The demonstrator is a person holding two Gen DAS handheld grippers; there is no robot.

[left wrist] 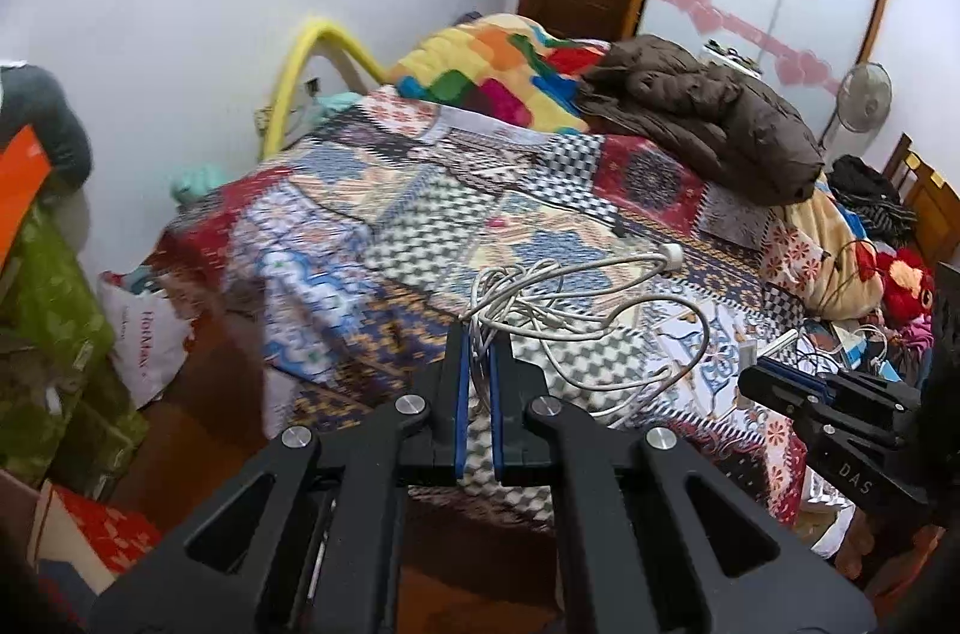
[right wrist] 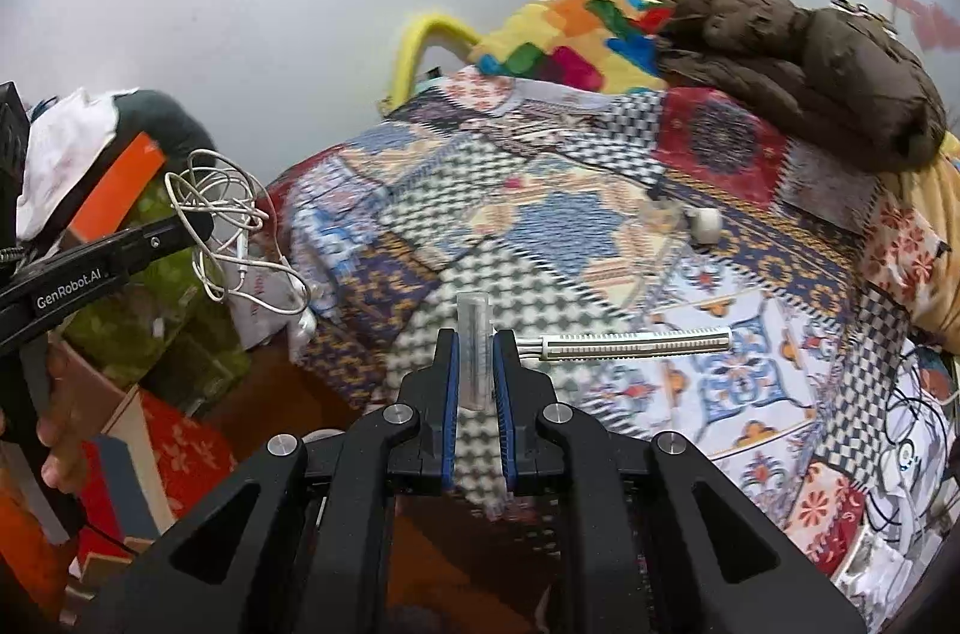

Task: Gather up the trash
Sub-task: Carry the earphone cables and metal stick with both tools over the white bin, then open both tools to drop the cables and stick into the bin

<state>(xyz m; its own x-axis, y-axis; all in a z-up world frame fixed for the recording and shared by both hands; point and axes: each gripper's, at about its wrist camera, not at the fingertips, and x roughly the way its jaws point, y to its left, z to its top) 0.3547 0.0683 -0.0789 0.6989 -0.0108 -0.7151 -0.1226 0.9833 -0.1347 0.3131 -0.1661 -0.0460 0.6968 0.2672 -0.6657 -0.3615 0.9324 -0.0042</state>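
Because both items must travel clear of the bed, I keep the left gripper clamped on the cable tangle and the right gripper clamped on the clear tube, both aloft.

A tangle of white cable, thin and looped many times over itself, hangs pinched between the closed left tongs, its loose loops spilling out above the patchwork bed. A clear plastic tube, short and cylindrical, stands upright, clamped between the right tongs, its open top poking above them.
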